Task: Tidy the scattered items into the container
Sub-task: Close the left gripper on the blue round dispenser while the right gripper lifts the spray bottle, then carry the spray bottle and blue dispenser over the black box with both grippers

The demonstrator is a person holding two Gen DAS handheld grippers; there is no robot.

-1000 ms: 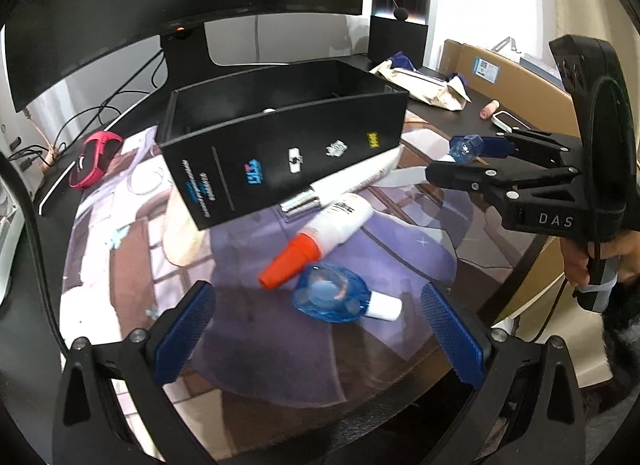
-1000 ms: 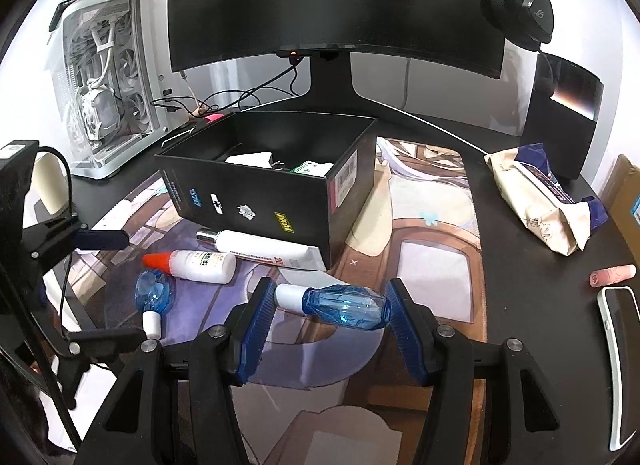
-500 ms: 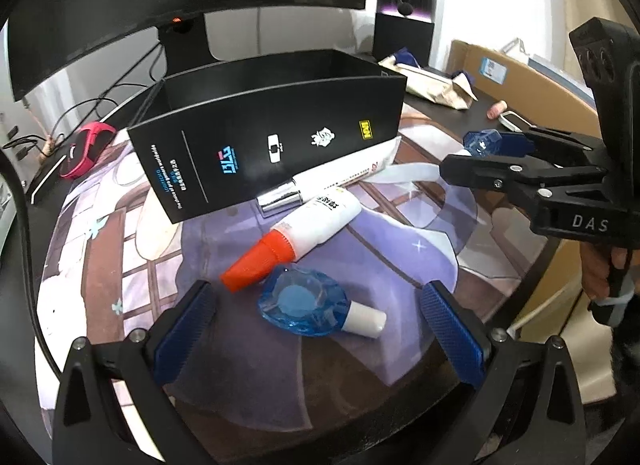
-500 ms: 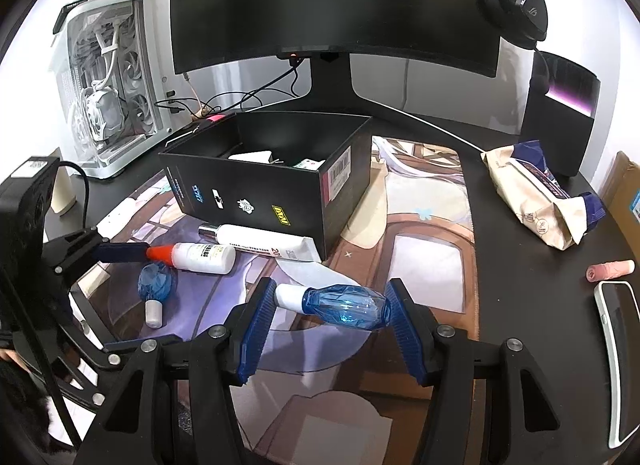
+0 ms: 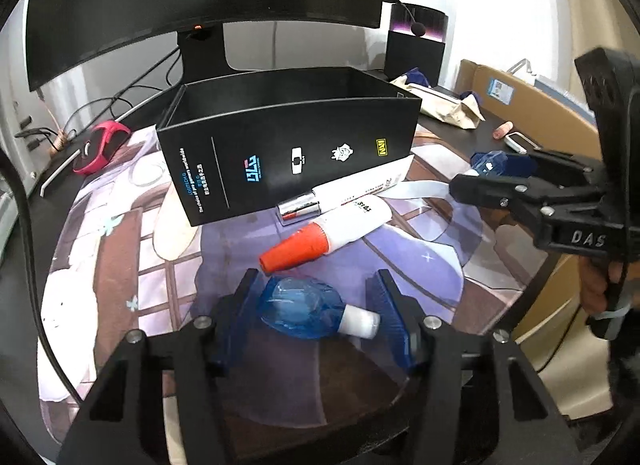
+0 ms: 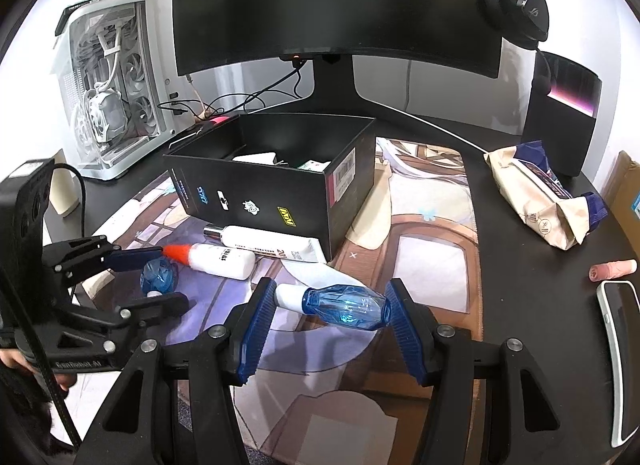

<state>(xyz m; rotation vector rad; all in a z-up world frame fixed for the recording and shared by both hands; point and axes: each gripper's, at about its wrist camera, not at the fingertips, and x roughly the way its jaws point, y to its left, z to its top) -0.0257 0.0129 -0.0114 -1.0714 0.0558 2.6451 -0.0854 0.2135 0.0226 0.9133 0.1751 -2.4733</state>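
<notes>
A faceted blue plastic bottle with a white cap is pinched lengthwise by the right gripper, at five o'clock from the open black cardboard box. A second blue white-capped bottle, lying on the printed desk mat, is being closed upon by the left gripper; contact cannot be told.

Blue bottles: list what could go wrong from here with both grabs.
1. The left hand-held gripper is closing on a blue bottle lying askew, pressed end to end; the rounded body may squirt out sideways.
2. The orange-capped glue bottle lies right beside it and could get nudged.
3. The right hand-held gripper also holds its blue bottle by the ends, tilted; it might pivot or drop before reaching the black box.
</notes>
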